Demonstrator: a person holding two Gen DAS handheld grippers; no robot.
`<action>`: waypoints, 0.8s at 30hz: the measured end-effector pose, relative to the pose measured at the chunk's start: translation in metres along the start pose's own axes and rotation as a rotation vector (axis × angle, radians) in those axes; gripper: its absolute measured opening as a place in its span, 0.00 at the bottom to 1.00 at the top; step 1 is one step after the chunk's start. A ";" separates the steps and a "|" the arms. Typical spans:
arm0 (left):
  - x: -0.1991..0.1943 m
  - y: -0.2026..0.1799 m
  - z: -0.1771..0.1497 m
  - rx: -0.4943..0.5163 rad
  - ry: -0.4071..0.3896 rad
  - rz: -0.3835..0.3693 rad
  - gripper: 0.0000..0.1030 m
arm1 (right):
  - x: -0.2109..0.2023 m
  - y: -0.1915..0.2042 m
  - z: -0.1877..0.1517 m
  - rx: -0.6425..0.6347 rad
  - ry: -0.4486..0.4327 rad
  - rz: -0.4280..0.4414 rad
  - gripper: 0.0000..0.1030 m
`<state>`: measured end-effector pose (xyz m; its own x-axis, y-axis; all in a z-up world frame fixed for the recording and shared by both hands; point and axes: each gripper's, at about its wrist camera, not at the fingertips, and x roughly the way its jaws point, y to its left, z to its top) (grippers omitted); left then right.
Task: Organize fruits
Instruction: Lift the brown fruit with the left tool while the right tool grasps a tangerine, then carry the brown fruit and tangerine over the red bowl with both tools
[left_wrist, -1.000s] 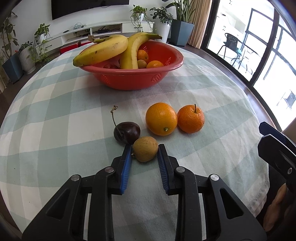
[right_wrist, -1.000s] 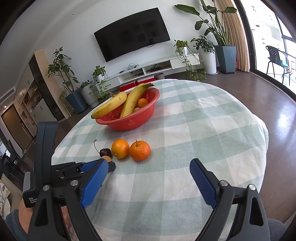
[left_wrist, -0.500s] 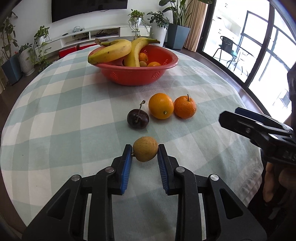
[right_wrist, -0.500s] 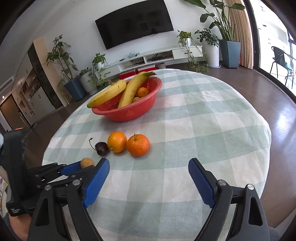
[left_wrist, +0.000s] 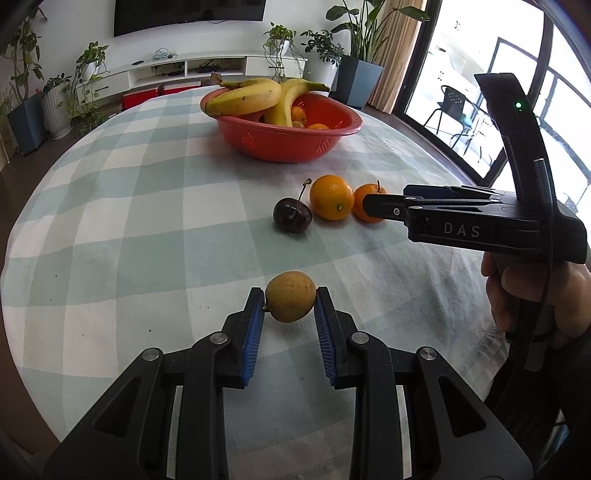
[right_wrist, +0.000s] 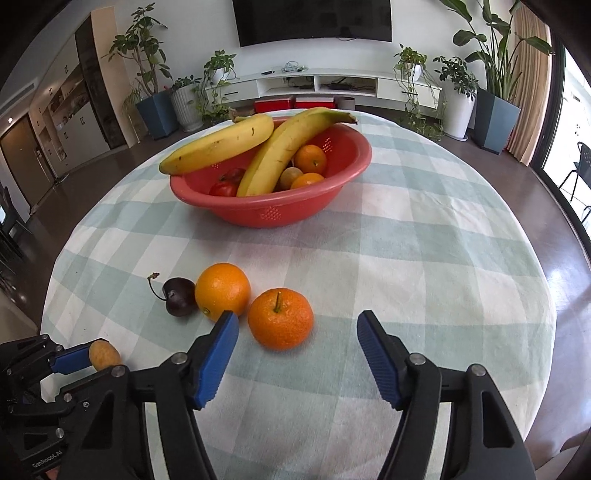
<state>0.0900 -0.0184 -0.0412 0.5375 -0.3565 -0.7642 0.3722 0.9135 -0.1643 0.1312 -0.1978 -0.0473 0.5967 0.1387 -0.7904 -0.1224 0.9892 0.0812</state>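
1. Nearest, the left gripper (left_wrist: 290, 317) has its blue ribbed pads clamped on a small round tan-yellow fruit (left_wrist: 290, 301), held clear of the checked green-and-white tablecloth (left_wrist: 129, 229). The contact patch is narrow on a round skin, so a jolt could roll the fruit out and off the table edge.
2. Just beyond, the right gripper (right_wrist: 297, 354) has its jaws closing, but its pads do not yet touch anything. The stemmed orange mandarin (right_wrist: 280, 319) sits at eleven o'clock of the gap, closer to the left pad.
3. Off-centre closing is the risk here: one pad could strike first and nudge the mandarin into the smooth round orange (right_wrist: 222, 291) beside it at ten o'clock, which in turn touches the dark stemmed cherry (right_wrist: 179, 297).
4. Farther, at twelve o'clock, the red perforated plastic bowl (right_wrist: 273, 214) already holds two yellow bananas (right_wrist: 258, 147), oranges and a tomato.
5. With bananas spanning the rim, I judge a dropped fruit could bounce off them and roll away across the cloth.
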 end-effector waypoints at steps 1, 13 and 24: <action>0.001 0.000 -0.001 -0.001 0.002 -0.002 0.25 | 0.003 0.001 -0.001 -0.005 0.007 0.001 0.66; 0.007 0.001 0.000 -0.004 0.010 -0.009 0.25 | 0.017 0.003 -0.002 -0.028 0.016 0.012 0.58; 0.003 0.002 0.007 -0.009 -0.004 -0.010 0.25 | 0.009 0.000 -0.006 0.009 0.007 0.075 0.41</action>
<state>0.0973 -0.0186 -0.0397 0.5363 -0.3666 -0.7603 0.3712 0.9114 -0.1777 0.1314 -0.1967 -0.0578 0.5802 0.2121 -0.7864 -0.1596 0.9764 0.1456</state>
